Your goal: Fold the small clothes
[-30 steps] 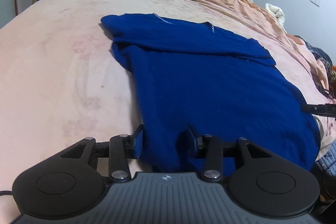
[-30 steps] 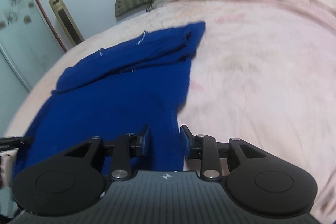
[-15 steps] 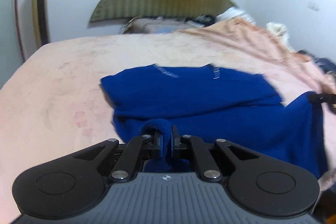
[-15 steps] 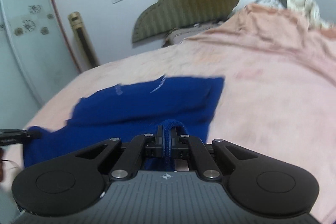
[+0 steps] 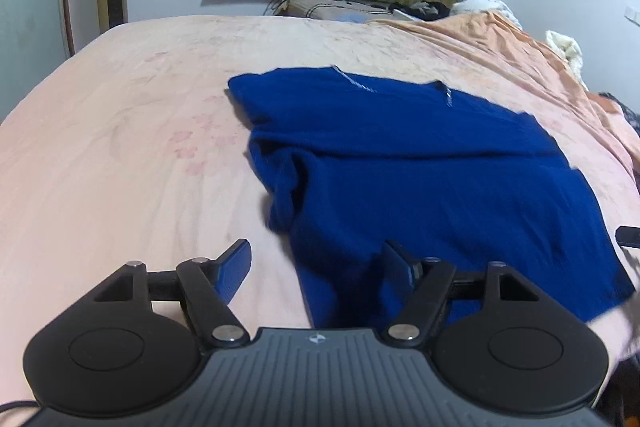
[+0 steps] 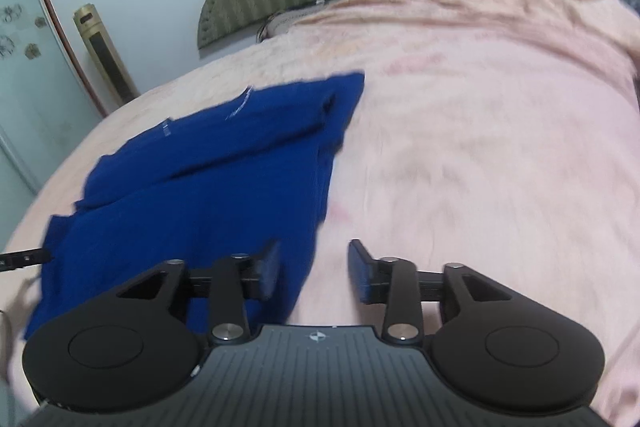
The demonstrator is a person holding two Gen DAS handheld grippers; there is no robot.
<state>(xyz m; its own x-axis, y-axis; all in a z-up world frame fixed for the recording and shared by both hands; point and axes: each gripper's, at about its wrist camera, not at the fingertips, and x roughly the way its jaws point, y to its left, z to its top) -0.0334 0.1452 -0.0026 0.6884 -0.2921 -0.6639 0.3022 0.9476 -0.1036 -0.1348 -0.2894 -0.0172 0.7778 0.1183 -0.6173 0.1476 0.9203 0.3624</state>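
The blue garment (image 5: 440, 171) is laid flat on the pink bed cover (image 5: 120, 155), partly folded, with a fold line across its upper part. The left hand-held gripper (image 5: 316, 263) is held wide, jaws just opened, over the garment's near left edge, nothing pinched. The right hand-held gripper (image 6: 314, 267) is likewise spread, just opened, over the near right edge.

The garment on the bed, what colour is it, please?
Deep blue garment, clearest in the left wrist view.
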